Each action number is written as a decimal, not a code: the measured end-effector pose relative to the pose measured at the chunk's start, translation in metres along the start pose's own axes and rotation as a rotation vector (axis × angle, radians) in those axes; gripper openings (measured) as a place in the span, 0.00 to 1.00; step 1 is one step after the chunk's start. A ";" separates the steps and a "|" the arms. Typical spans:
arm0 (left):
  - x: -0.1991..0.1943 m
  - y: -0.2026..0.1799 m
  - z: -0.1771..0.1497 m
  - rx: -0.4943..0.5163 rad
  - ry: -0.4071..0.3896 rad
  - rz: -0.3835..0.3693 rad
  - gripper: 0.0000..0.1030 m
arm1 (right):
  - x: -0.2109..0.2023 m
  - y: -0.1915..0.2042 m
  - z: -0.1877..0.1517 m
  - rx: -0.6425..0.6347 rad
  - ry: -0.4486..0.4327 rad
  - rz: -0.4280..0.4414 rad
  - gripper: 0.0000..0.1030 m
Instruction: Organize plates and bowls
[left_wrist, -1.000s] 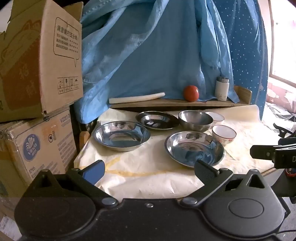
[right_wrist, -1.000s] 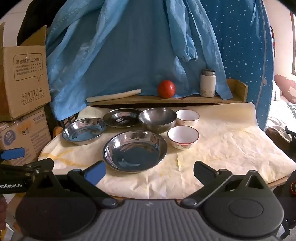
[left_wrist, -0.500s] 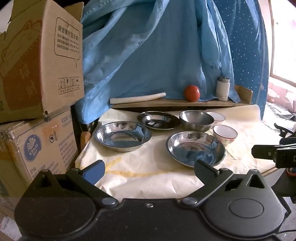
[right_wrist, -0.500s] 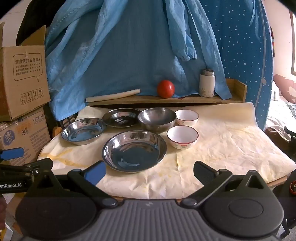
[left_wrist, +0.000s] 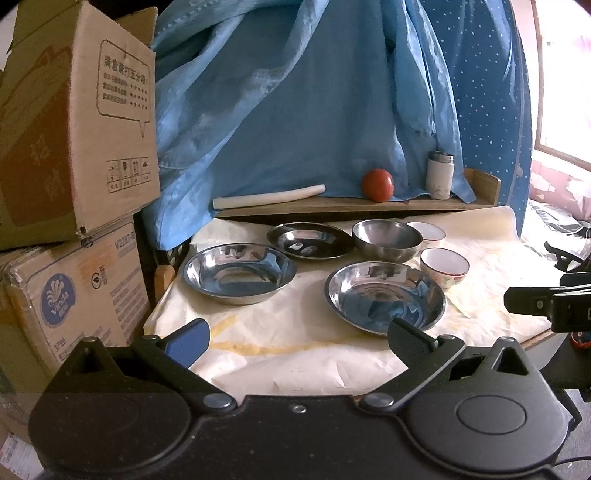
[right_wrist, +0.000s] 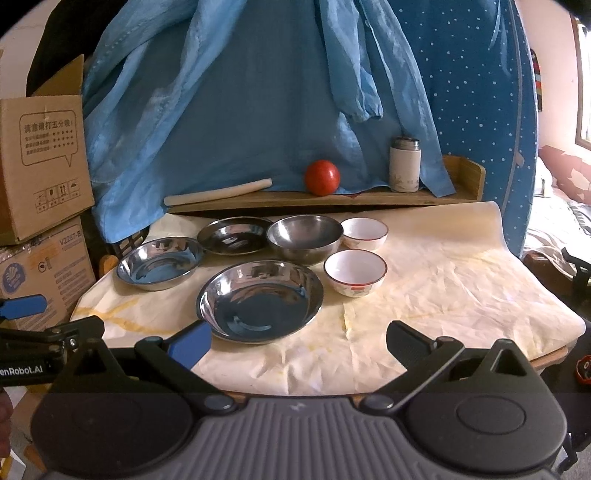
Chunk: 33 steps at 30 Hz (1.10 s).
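Both views have crept slightly closer to the dishes than a second ago; nothing on the worktop (right_wrist: 461, 280) has shifted. My left fingers (left_wrist: 299, 338) are spread apart and empty, hovering at the near edge. My right fingers (right_wrist: 299, 341) are likewise spread wide, holding nothing.

Findings ahead of the right fingers: a large steel plate (right_wrist: 260, 301) lies nearest, just beyond the blue fingertip. Past it on the left sits a second steel plate (right_wrist: 159, 263), and behind that a darker steel plate (right_wrist: 233, 235). A steel bowl (right_wrist: 305, 238) stands beyond the nearest plate, with one white bowl (right_wrist: 355, 272) to its right front and another white bowl (right_wrist: 364, 233) further back. All six stand separately, unstacked, close together.

Beyond the dishes, a wooden shelf (right_wrist: 369, 197) carries a white roll (right_wrist: 218, 192), a red ball (right_wrist: 321, 177) and a white flask (right_wrist: 405, 164), against blue cloth (right_wrist: 240, 110). Cardboard boxes (left_wrist: 70, 147) stand left of my left fingers.
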<state>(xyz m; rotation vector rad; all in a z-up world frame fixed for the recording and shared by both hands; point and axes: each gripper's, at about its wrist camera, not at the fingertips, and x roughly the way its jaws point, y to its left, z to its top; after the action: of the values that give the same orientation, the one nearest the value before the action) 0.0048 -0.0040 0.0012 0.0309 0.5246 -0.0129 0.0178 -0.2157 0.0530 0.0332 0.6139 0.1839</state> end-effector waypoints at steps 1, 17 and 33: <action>0.000 -0.001 0.000 0.001 0.000 0.000 0.99 | 0.000 0.000 0.000 0.000 0.000 0.000 1.00; 0.002 -0.001 -0.001 -0.002 0.007 0.000 0.99 | -0.001 -0.001 0.000 0.001 0.000 0.000 1.00; 0.001 -0.002 0.000 -0.002 0.003 -0.006 0.99 | -0.001 0.000 0.001 0.002 0.001 0.001 1.00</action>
<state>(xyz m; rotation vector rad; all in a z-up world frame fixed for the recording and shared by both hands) 0.0052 -0.0057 0.0008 0.0277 0.5274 -0.0178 0.0170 -0.2162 0.0542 0.0352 0.6155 0.1846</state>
